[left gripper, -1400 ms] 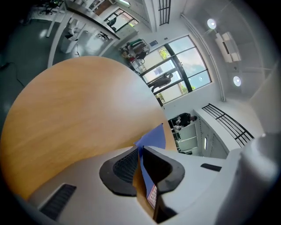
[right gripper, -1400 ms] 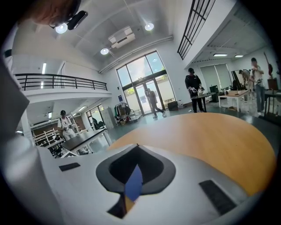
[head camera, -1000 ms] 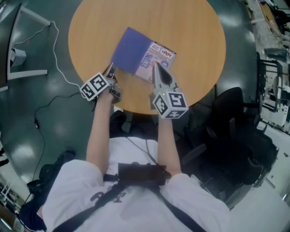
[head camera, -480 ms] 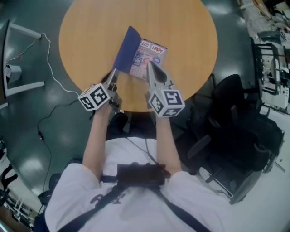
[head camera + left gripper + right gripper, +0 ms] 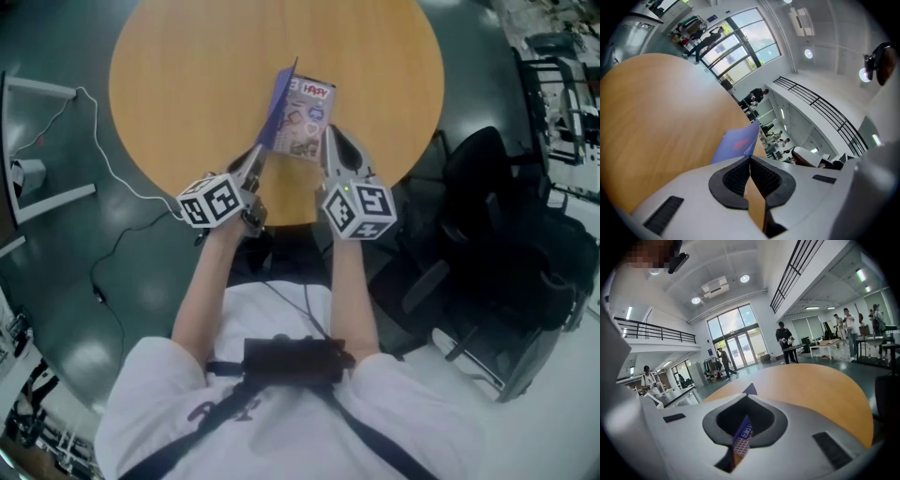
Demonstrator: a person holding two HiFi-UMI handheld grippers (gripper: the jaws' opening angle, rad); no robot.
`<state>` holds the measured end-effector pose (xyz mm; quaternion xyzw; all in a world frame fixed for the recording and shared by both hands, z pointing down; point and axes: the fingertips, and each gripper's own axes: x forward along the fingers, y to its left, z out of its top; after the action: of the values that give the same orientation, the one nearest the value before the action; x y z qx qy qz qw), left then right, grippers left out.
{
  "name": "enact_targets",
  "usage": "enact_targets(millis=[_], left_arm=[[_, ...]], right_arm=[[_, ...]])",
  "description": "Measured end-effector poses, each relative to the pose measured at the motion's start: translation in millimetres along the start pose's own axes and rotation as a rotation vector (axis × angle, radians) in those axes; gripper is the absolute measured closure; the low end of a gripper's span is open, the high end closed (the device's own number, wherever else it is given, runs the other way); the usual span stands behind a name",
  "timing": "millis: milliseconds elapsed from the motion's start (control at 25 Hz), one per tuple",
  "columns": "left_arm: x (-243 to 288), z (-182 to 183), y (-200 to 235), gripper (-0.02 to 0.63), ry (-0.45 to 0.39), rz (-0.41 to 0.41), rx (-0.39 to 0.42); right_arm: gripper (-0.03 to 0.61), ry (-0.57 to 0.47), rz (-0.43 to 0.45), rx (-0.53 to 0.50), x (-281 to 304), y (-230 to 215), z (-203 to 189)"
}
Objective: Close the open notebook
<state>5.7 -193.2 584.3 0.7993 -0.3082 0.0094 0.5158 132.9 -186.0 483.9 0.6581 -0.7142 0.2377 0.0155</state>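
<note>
Left gripper point(image 5: 259, 152): fingers shut on the blue cover point(image 5: 279, 101), which stands almost upright. The notebook point(image 5: 317, 96) lies on the surface point(image 5: 178, 75), toward its near edge, printed page point(image 5: 302, 129) up. Right gripper point(image 5: 328, 139): fingers together at that page's near right corner. We advise swinging the cover over rightward and lowering it flat before release, with the right gripper drawn clear first.

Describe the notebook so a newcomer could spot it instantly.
On the round wooden table, look near the edge closest to the person. The notebook lies there, the table's only item: its blue cover stands raised, pinched by the left tool, beside a colourful printed page.
</note>
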Motion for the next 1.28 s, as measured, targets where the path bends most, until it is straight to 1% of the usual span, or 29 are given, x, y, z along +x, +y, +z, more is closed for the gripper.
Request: enact_targets(millis=[80,240,440,600,880,960,1080,1280], left_arm=[[9,-9,-7,0.597,0.031,-0.013,0.005],[24,-30,-10,0.597,0.080,-0.008,0.051],[48,-61,-11,0.595,0.165,-0.005,0.070],[66,-89,-10,0.595,0.237,0.015,0.108],[88,-112,-9,0.595,0.354,0.066,0.205],[91,-116,-7,0.595,0.376,0.087,0.239],[94,-118,-6,0.594,0.399,0.098,0.301],[96,-127,-4,0.570,0.403,0.096,0.370]], right_arm=[[0.561,-0.003,-0.015,0.007,-5,-3,-2],[0.561,-0.011,-0.051,0.029,-16,-13,-8],[0.561,-0.022,-0.102,0.058,-31,-34,-14],[0.561,-0.027,-0.129,0.083,-45,-50,-20],[0.561,-0.047,-0.141,0.116,-55,-65,-24],[0.561,-0.051,-0.141,0.131,-57,-68,-27],[0.561,-0.049,-0.147,0.141,-60,-71,-32],[0.561,-0.076,-0.167,0.152,-68,-79,-28]])
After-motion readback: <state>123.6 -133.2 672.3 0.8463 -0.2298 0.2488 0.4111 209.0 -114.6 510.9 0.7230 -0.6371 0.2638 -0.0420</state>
